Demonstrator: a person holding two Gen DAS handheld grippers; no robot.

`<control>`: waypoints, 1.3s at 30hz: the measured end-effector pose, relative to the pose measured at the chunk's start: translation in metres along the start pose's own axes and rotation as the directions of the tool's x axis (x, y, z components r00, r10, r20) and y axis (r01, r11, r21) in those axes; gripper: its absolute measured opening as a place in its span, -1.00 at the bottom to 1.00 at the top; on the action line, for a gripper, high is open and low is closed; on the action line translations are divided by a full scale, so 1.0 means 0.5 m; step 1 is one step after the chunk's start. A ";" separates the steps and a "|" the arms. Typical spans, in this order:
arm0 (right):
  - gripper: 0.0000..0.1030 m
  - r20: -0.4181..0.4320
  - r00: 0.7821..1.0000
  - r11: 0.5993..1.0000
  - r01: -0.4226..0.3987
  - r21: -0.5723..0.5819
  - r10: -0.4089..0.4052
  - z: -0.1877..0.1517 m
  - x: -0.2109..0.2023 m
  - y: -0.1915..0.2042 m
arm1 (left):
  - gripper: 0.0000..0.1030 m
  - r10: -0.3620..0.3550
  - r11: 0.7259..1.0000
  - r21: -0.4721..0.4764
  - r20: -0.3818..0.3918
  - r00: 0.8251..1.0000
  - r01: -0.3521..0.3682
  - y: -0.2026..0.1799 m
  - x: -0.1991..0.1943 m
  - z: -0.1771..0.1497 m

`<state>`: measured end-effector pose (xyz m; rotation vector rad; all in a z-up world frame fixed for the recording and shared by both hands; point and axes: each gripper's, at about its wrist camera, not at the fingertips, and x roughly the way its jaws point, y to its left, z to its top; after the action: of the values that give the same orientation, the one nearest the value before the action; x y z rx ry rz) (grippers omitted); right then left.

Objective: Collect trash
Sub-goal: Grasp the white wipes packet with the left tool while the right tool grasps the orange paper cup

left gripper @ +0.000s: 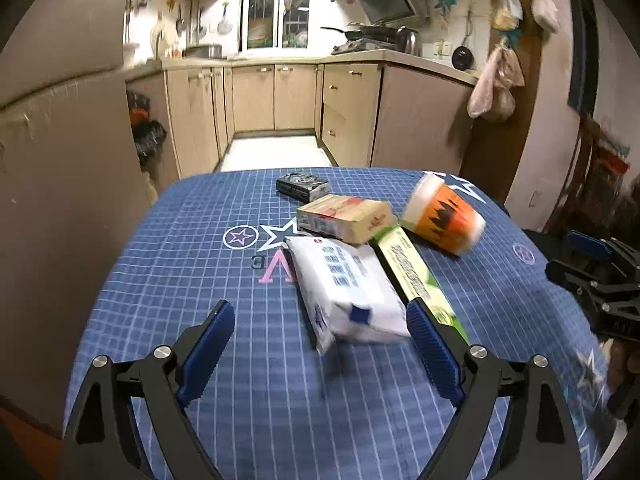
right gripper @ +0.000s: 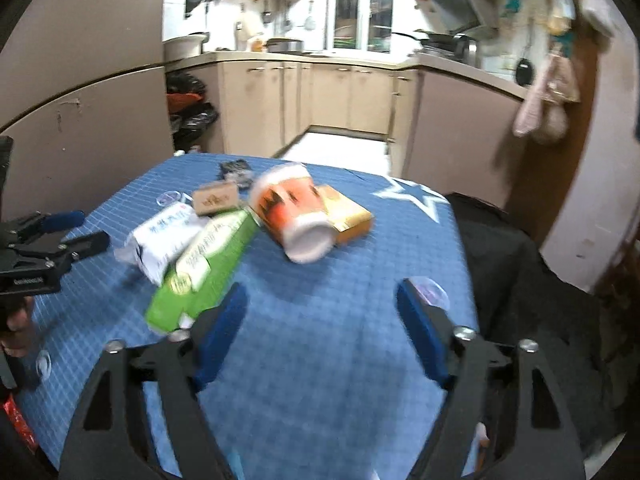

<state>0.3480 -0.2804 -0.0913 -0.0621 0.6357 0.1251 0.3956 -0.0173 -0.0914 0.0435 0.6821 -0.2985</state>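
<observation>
Blue tablecloth (right gripper: pixel 320 320); only right wrist view shows yellow box (right gripper: pixel 348 216).

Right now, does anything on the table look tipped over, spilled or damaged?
The orange and white cup lies on its side beside the tan box. The green box leans across the white pack in a loose pile. No spill is visible.

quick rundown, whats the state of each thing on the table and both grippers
left hand-held gripper: open, empty
right hand-held gripper: open, empty
orange and white paper cup: on its side
white soft plastic pack: lying flat on the blue checked tablecloth
long green and white carton: lying flat beside the pack
tan cardboard box: lying flat
small black box: lying flat at the far edge
</observation>
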 end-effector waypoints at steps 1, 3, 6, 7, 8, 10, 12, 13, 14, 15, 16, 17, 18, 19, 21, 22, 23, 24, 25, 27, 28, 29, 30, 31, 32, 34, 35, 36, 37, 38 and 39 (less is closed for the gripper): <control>0.70 0.004 1.000 1.000 -0.010 -0.010 0.010 0.016 0.016 0.005 | 0.72 -0.018 1.000 -0.020 -0.017 1.000 0.018 0.014 0.019 0.009; 0.84 -0.006 0.999 0.999 -0.031 -0.028 0.031 0.043 0.052 0.014 | 0.73 -0.055 0.997 -0.046 -0.039 0.998 0.053 0.026 0.047 0.018; 0.85 -0.049 0.999 0.998 -0.016 -0.068 0.013 0.077 0.120 0.025 | 0.73 -0.112 0.991 -0.083 -0.088 0.990 0.105 0.043 0.097 0.025; 0.85 -0.069 0.998 0.997 -0.019 -0.077 0.013 0.085 0.147 0.026 | 0.73 -0.121 0.989 -0.094 -0.102 0.987 0.112 0.044 0.111 0.023; 0.85 -0.091 0.996 0.997 -0.018 -0.081 0.010 0.091 0.172 0.026 | 0.73 -0.147 0.985 -0.111 -0.119 0.982 0.134 0.047 0.125 0.023; 0.85 -0.121 0.993 0.996 -0.007 -0.086 -0.004 0.094 0.207 0.024 | 0.73 -0.180 0.976 -0.146 -0.149 0.972 0.158 0.049 0.148 0.022; 0.84 -0.147 0.989 0.996 -0.011 -0.088 -0.002 0.094 0.234 0.024 | 0.73 -0.196 0.972 -0.161 -0.142 0.970 0.173 0.050 0.155 0.019; 0.82 -0.159 0.987 0.996 -0.017 -0.087 0.003 0.092 0.243 0.024 | 0.73 -0.199 0.973 -0.151 -0.145 0.969 0.177 0.048 0.156 0.018; 0.59 -0.168 0.986 0.996 -0.017 -0.090 0.001 0.088 0.250 0.027 | 0.70 -0.195 0.974 -0.143 -0.141 0.971 0.174 0.046 0.156 0.018; 0.32 -0.182 0.983 0.996 -0.018 -0.091 0.002 0.083 0.254 0.030 | 0.50 -0.191 0.975 -0.142 -0.137 0.972 0.171 0.044 0.154 0.017; 0.28 -0.178 0.984 0.995 -0.009 -0.096 -0.008 0.079 0.252 0.032 | 0.28 -0.222 0.968 -0.145 -0.130 0.966 0.203 0.043 0.151 0.015; 0.14 -0.172 0.985 0.995 -0.008 -0.098 -0.009 0.077 0.247 0.032 | 0.02 -0.271 0.955 -0.160 -0.128 0.954 0.250 0.040 0.152 0.015; -0.01 -0.164 0.986 0.996 -0.016 -0.091 0.001 0.075 0.238 0.034 | -0.04 -0.261 0.958 -0.156 -0.124 0.957 0.241 0.034 0.146 0.016; -0.01 -0.164 0.986 0.996 -0.022 -0.084 0.008 0.074 0.234 0.035 | -0.07 -0.250 0.962 -0.139 -0.122 0.960 0.233 0.029 0.145 0.015; -0.02 -0.159 0.987 0.997 -0.025 -0.079 0.012 0.067 0.219 0.040 | -0.19 -0.241 0.966 -0.122 -0.117 0.963 0.227 0.020 0.139 0.015; -0.03 -0.155 0.988 0.996 -0.027 -0.079 0.014 0.064 0.213 0.041 | -0.23 -0.246 0.965 -0.127 -0.116 0.962 0.231 0.018 0.131 0.013; -0.03 -0.149 0.989 0.997 -0.030 -0.074 0.018 0.059 0.202 0.043 | -0.28 -0.247 0.964 -0.132 -0.116 0.962 0.232 0.017 0.123 0.011; -0.03 -0.143 0.989 0.997 -0.032 -0.069 0.022 0.056 0.193 0.044 | -0.32 -0.247 0.963 -0.136 -0.115 0.962 0.231 0.017 0.114 0.006; -0.03 -0.138 0.990 0.997 -0.035 -0.063 0.026 0.054 0.186 0.043 | -0.33 -0.243 0.964 -0.137 -0.114 0.963 0.227 0.023 0.103 -0.004; -0.03 -0.124 0.991 0.998 -0.045 -0.042 0.039 0.047 0.163 0.042 | -0.36 -0.228 0.967 -0.145 -0.114 0.967 0.211 0.028 0.081 -0.017; -0.03 -0.119 0.992 0.998 -0.050 -0.033 0.046 0.043 0.151 0.043 | -0.37 -0.221 0.968 -0.150 -0.113 0.969 0.204 0.032 0.068 -0.025; -0.03 -0.112 0.992 0.998 -0.056 -0.025 0.053 0.037 0.136 0.045 | -0.37 -0.217 0.968 -0.153 -0.112 0.970 0.199 0.036 0.059 -0.031; -0.03 -0.110 0.992 0.998 -0.063 -0.019 0.060 0.030 0.120 0.047 | -0.38 -0.204 0.970 -0.154 -0.112 0.972 0.186 0.038 0.041 -0.040; -0.03 -0.109 0.992 0.998 -0.067 -0.016 0.065 0.024 0.108 0.048 | -0.38 -0.197 0.972 -0.152 -0.110 0.974 0.180 0.042 0.029 -0.047; -0.03 -0.108 0.992 0.998 -0.069 -0.010 0.068 0.014 0.091 0.050 | -0.38 -0.187 0.974 -0.149 -0.108 0.977 0.170 0.045 0.013 -0.057; -0.03 -0.112 0.990 0.997 -0.081 0.010 0.081 -0.006 0.057 0.050 | -0.38 -0.173 0.977 -0.145 -0.100 0.980 0.158 0.051 -0.019 -0.075; -0.03 -0.107 0.990 0.996 -0.091 0.025 0.093 -0.023 0.031 0.049 | -0.38 -0.178 0.975 -0.150 -0.096 0.979 0.162 0.055 -0.038 -0.087; -0.03 -0.106 0.990 0.995 -0.095 0.037 0.098 -0.035 0.014 0.047 | -0.38 -0.185 0.973 -0.154 -0.093 0.978 0.170 0.056 -0.051 -0.095; -0.03 -0.104 0.989 0.993 -0.099 0.059 0.105 -0.056 -0.014 0.046 | -0.38 -0.192 0.972 -0.155 -0.086 0.978 0.177 0.059 -0.071 -0.108; -0.03 -0.103 0.989 0.992 -0.102 0.077 0.110 -0.073 -0.034 0.045 | -0.38 -0.189 0.973 -0.149 -0.082 0.978 0.176 0.059 -0.087 -0.120; -0.03 -0.102 0.988 0.989 -0.106 0.105 0.117 -0.095 -0.058 0.044 | -0.38 -0.182 0.975 -0.142 -0.079 0.980 0.169 0.059 -0.106 -0.134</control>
<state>0.2937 -0.2661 -0.1127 0.0636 0.7527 0.1988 0.3240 0.0337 -0.1118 -0.1339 0.7979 -0.4218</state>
